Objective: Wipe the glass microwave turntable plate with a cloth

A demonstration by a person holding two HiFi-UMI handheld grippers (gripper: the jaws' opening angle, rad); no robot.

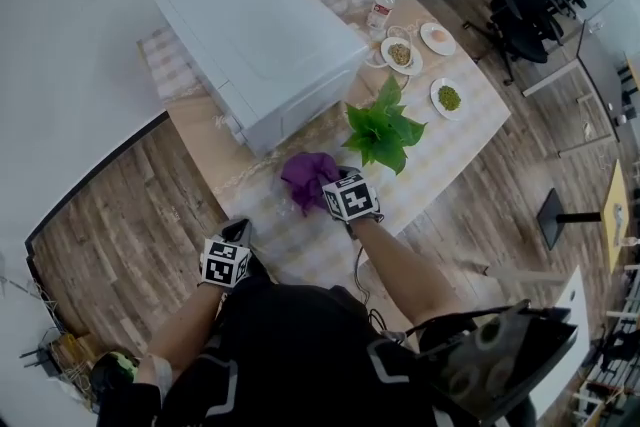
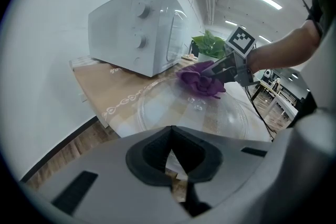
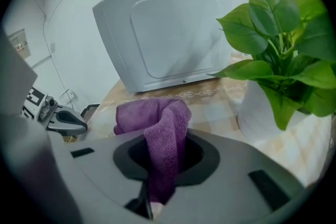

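The clear glass turntable plate (image 2: 202, 115) lies flat on the checked tablecloth in front of the white microwave (image 2: 139, 29). My left gripper (image 2: 170, 178) sits at the plate's near rim with its jaws closed on it; in the head view it (image 1: 240, 233) is at the table's front edge. My right gripper (image 3: 157, 189) is shut on a purple cloth (image 3: 163, 131), whose bunched end rests on the far part of the plate (image 2: 202, 80). From the head view the cloth (image 1: 308, 175) lies just ahead of the right gripper (image 1: 330, 189).
A potted green plant (image 1: 383, 130) stands right beside the cloth on the right. The microwave (image 1: 262, 43) fills the table's back left. Small plates of food (image 1: 448, 97) and a bottle (image 1: 379, 13) sit at the far end. Wooden floor (image 1: 120, 225) lies left of the table edge.
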